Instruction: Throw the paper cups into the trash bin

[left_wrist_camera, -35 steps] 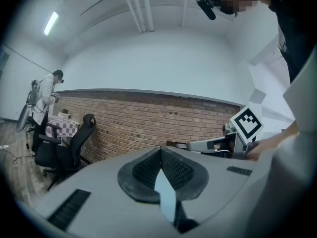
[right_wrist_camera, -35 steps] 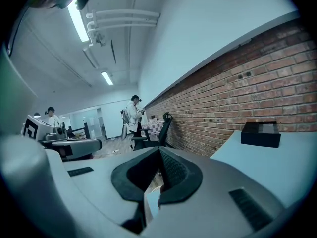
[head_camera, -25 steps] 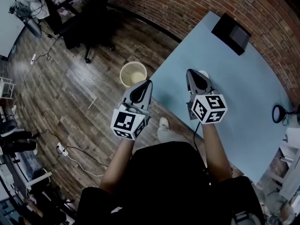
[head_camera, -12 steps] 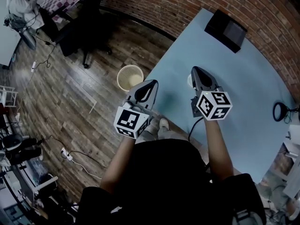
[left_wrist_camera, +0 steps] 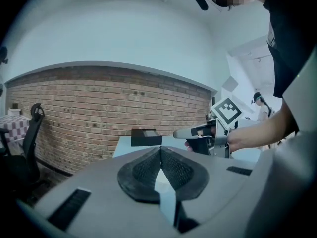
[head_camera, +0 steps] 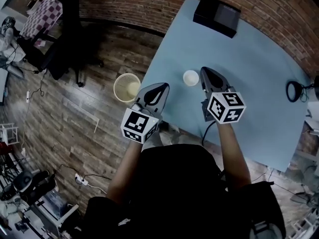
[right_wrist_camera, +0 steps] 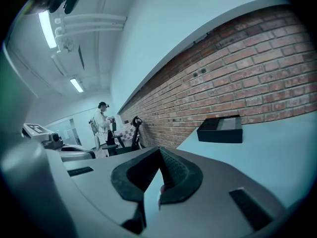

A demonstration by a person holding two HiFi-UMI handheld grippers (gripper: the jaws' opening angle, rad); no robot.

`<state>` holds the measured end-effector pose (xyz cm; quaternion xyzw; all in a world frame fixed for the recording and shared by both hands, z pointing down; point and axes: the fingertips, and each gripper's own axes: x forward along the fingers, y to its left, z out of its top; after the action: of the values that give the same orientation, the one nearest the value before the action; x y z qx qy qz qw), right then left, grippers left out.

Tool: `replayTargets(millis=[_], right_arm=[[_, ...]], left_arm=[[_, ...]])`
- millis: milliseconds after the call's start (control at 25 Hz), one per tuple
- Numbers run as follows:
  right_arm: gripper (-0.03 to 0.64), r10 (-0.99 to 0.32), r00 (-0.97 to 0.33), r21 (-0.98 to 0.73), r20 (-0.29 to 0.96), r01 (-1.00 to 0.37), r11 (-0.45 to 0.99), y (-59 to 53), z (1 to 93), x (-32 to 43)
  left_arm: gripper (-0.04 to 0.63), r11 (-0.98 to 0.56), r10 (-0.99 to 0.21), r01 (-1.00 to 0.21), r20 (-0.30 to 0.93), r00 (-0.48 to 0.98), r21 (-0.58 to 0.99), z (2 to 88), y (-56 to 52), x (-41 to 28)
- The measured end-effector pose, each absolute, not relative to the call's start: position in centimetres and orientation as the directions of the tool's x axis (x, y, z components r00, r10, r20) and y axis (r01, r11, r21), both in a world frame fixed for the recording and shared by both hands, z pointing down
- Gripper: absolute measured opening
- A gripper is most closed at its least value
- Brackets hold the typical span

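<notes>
Wooden floor (head_camera: pixel 75 118) meets a brick wall (head_camera: pixel 149 4), with the pale blue table (head_camera: pixel 259 73) against it. A trash bin (head_camera: pixel 126 87) stands off the table's left edge and a black box (head_camera: pixel 217 15) at its far edge. Near the front edge, the left gripper (head_camera: pixel 162 86) and right gripper (head_camera: pixel 204 71) are closed and empty. The paper cup (head_camera: pixel 191 77) stands between their tips.

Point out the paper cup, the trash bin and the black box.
paper cup (head_camera: pixel 191 77): head view, its open mouth.
trash bin (head_camera: pixel 115 88): head view, its left rim.
black box (head_camera: pixel 217 15): head view, its top face.
</notes>
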<state>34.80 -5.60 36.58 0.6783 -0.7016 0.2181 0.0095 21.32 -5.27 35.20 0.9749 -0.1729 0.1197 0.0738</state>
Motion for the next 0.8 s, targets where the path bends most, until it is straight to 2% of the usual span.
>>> replayTargets(millis=[400, 600, 800], right_arm=[[0.005, -0.929, 0.095, -0.279, 0.358, -0.939, -0.204, -2.9, 37.7, 38.3], [0.005, -0.911, 0.180, -0.284, 0.372, -0.912, -0.296, -2.1, 38.4, 39.4], [0.005, -0.877, 0.274, -0.275, 0.394, -0.876, -0.396, -0.9, 39.0, 39.7]], left_arm=[[0.009, -0.985, -0.072, -0.121, 0.334, 0.940, 0.126, 38.8, -5.0, 26.3], [0.009, -0.993, 0.034, -0.011, 0.379, 0.925, 0.115, 40.6, -5.2, 28.0], [0.011, -0.980, 0.171, 0.108, 0.415, 0.894, 0.170, 42.6, -5.0, 29.1]])
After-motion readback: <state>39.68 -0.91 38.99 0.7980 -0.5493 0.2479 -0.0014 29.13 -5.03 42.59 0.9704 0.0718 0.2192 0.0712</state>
